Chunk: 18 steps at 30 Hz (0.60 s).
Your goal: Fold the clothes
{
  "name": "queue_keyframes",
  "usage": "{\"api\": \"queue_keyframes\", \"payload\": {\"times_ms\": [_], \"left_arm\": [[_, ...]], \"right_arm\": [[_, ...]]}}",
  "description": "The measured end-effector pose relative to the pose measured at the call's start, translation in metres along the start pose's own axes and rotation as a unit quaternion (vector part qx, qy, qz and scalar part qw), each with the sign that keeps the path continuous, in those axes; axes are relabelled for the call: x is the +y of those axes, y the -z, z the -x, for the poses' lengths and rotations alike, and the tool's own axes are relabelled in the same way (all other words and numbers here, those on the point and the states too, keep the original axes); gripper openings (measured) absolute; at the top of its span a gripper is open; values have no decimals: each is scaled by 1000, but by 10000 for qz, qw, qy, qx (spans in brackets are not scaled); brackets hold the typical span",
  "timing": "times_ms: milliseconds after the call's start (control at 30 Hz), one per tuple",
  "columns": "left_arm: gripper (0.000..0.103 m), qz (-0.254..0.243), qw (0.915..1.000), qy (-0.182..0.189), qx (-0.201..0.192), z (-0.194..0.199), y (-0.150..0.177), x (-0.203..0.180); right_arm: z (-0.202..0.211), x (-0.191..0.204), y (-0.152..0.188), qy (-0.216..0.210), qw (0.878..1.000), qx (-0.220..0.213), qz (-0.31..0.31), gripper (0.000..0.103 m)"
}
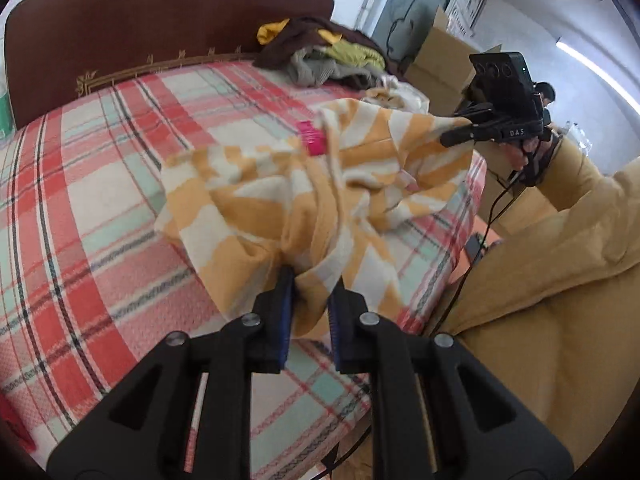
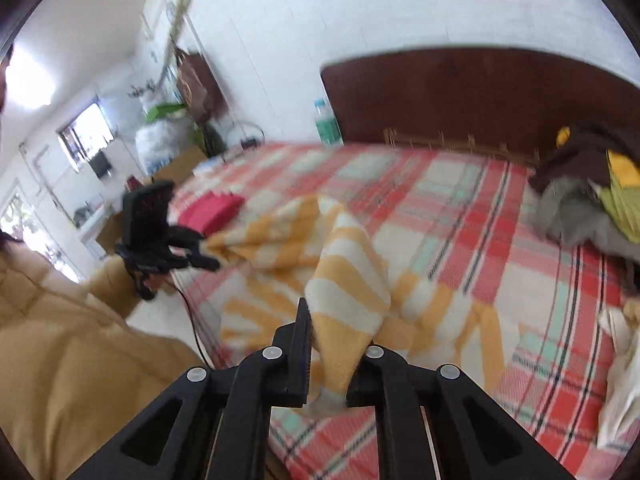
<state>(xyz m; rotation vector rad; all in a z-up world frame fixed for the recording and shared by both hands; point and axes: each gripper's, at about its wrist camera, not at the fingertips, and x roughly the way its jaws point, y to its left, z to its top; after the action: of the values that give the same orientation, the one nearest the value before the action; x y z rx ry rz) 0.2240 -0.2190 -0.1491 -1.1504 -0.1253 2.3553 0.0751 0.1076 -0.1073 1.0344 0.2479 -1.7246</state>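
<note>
I am judging the folding as barely begun. The yellow-and-white striped garment [image 1: 320, 184] is lying rumpled across the middle of the left wrist frame, bunched into ridges, with no flat panel or clean crease showing anywhere on it. It is resting on the plaid bedspread [image 1: 100, 208] near the bed's near edge, while a pile of clothes [image 1: 328, 56] in brown, grey and green is sitting untouched at the upper centre of that frame, against the headboard [image 1: 160, 20]. So I am reading everything as still left: spreading this piece, folding it, then the pile.

I am holding the left gripper [image 1: 312, 292] at the bottom centre of its frame, pointing down at a slant toward the bed, and its jaws are clamped together on a pinch of the striped cloth, which is rising out from between the pads. The right gripper [image 2: 332, 352] is sitting at the bottom centre of its own frame, tilted down likewise, jaws closed on another bunch of the same garment. In the left wrist view it is also showing at the right of the frame, gripping the cloth's far corner.

A tan padded sleeve [image 1: 552, 272] is filling the lower right of the left view. Between the two grips the cloth is sagging, not stretched taut. The right view is blurred, so fine detail there I cannot tell.
</note>
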Motion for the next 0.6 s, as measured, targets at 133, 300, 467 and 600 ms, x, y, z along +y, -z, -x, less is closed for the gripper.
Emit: {"api": "queue_keyframes", "payload": {"times_ms": [133,300,467,600], "left_arm": [[16,228,9994,-240,23,2,9,11],[50,-55,9963,-799,-308,33,1,12],[66,-605,9929,-1018,-138,37,-7,10],[66,-1125,9856,-1209,367,9,-6,5]], "right_arm": [[-40,-22,38,512,9919,1107,-347,31],[-9,-34,29,536,9968,269,-533,50],[-18,-35,-2,202,9989,-303,-289,83],[-69,-42,-25,-184,9994,164,-236,81]]}}
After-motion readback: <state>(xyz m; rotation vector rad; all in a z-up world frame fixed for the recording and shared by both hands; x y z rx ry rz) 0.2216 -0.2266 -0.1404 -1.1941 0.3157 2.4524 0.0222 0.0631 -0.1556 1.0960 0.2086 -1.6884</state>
